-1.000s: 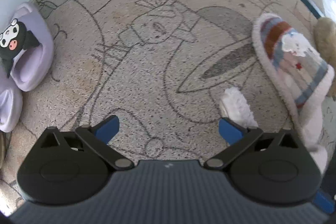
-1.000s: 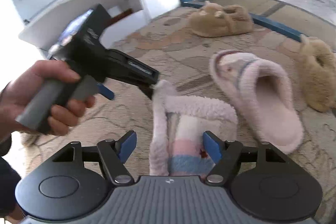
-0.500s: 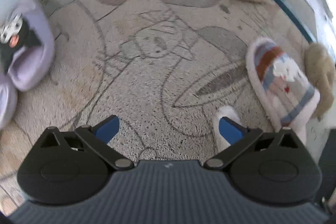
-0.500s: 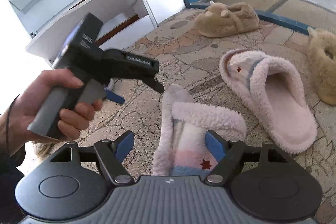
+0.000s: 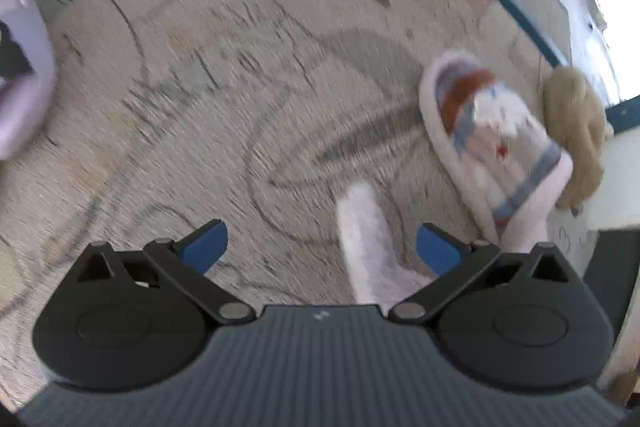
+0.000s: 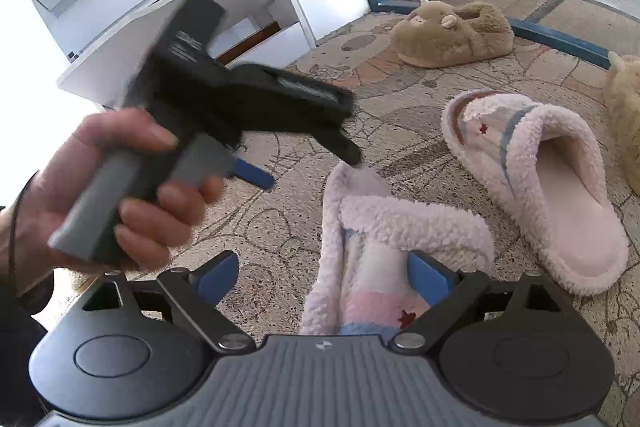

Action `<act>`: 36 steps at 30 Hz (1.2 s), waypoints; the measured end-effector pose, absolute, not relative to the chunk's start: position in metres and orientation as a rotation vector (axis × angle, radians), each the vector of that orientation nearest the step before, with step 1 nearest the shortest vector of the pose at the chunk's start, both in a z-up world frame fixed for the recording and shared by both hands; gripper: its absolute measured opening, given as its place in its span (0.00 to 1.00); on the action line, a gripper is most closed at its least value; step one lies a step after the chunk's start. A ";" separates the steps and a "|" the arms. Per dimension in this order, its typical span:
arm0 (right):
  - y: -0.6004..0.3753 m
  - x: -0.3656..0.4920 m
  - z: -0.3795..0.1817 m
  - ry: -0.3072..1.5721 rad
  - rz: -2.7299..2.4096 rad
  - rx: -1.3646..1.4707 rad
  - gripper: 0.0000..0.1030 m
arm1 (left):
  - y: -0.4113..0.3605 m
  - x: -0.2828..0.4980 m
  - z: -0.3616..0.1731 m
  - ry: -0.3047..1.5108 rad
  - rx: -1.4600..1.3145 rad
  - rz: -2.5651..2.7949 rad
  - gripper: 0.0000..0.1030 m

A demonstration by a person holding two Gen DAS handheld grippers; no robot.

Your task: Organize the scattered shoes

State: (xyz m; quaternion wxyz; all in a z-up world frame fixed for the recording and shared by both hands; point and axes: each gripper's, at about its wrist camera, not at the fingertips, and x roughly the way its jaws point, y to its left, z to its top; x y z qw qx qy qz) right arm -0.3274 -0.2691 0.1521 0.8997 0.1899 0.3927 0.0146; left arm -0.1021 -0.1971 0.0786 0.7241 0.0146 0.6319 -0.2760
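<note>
We are in the step of pairing the two pink fleece slippers on the rug (image 6: 280, 227). Nearest to us, the first pink slipper (image 6: 384, 267) lies on the rug between the fingers of the right gripper (image 6: 324, 275). Those fingers have just been opening and now stand wide. The right pad seems to rest against the striped strap, the left pad is apart from the slipper, so we judge that nothing is clamped.

The left gripper (image 5: 320, 247) points steeply down at the heel end of the same slipper (image 5: 364, 239). In its own blurred view the heel lies between the two fingers, nearer the right one. They have just been closing a little, but they are open and no pad presses on the fleece. In the right wrist view one black finger tip (image 6: 350, 157) is at the heel edge; whether it touches, we cannot tell.

We think the next move must bring this slipper beside its mate, parallel and with toes the same way. It needs a firm closing on the soft edge first.

The second pink slipper (image 6: 536, 187) lies a little further, to the right. Behind it are two brown plush slippers, one near the blue frame (image 6: 452, 35) and one at the right edge (image 6: 624, 115). At the left edge of the left wrist view lies one lilac slipper (image 5: 20, 87). The white shelf unit (image 6: 180, 7) stands furthest.

So we count: two pink, two brown, one lilac, two grippers.
</note>
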 end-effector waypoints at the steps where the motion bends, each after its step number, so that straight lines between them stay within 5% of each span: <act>1: -0.269 -0.328 0.153 0.812 0.035 0.395 0.90 | -0.200 -0.104 0.071 1.429 0.039 -0.618 0.70; 3: -0.269 -0.329 0.154 0.807 0.056 0.405 0.86 | -0.197 -0.105 0.060 1.486 -0.022 -0.630 0.41; 5: -0.269 -0.330 0.156 0.804 0.076 0.419 0.82 | -0.198 -0.105 0.063 1.488 -0.042 -0.654 0.30; 15: -0.286 -0.341 0.160 0.778 0.005 0.465 0.71 | -0.203 -0.094 0.068 1.484 -0.084 -0.714 0.24; 30: -0.297 -0.327 0.109 0.891 -0.082 0.703 0.83 | -0.204 -0.051 0.081 1.322 -0.080 -0.720 0.23; 36: -0.297 -0.323 0.104 0.842 -0.085 0.732 0.68 | -0.198 -0.046 0.079 1.332 -0.085 -0.714 0.24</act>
